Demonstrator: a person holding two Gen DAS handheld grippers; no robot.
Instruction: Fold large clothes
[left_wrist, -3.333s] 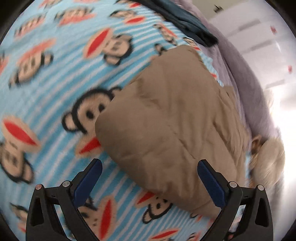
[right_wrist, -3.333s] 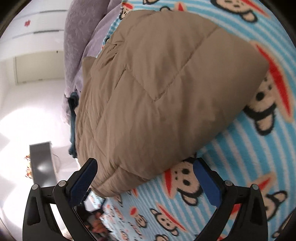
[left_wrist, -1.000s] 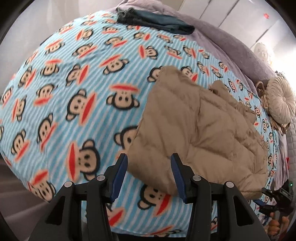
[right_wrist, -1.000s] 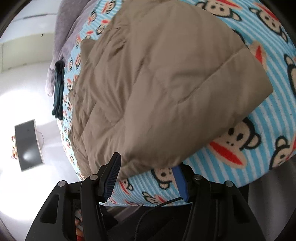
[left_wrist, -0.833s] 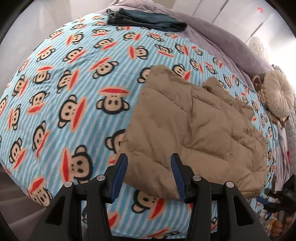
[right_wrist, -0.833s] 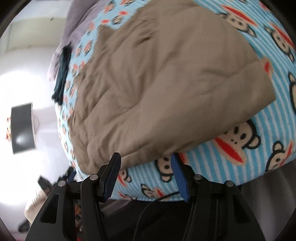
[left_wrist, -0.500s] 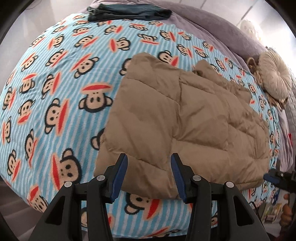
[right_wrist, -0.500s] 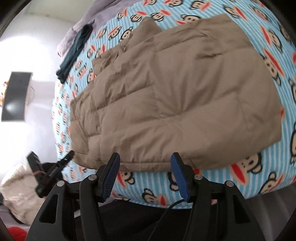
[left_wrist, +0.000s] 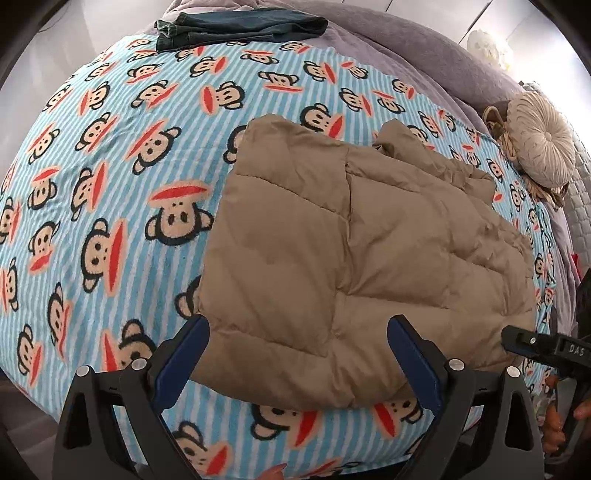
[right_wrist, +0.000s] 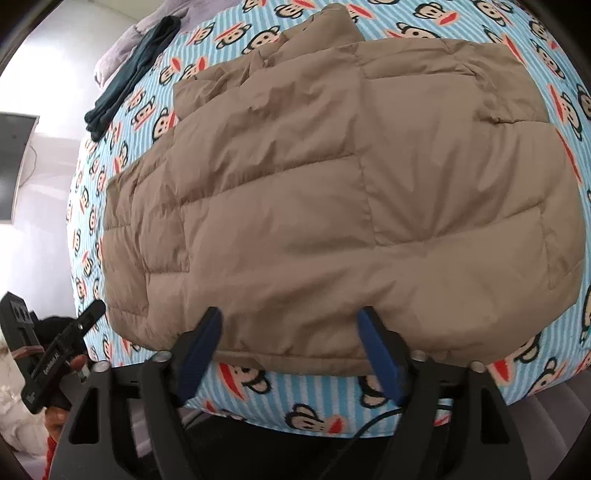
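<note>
- Left gripper (left_wrist: 297, 354) and right gripper (right_wrist: 288, 347), bottom centre, both just spread apart, empty.
- Tan puffer jacket (left_wrist: 354, 258), centre: soft, bulky, probably slippery; grab near hem.

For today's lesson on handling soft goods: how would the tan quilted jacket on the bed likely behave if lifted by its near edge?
The tan quilted jacket looks puffy and stitched into padded panels, so it is probably light for its bulk. It would likely droop and unfold, since its layers lie loosely stacked. The smooth shell fabric may slip between pads.
</note>
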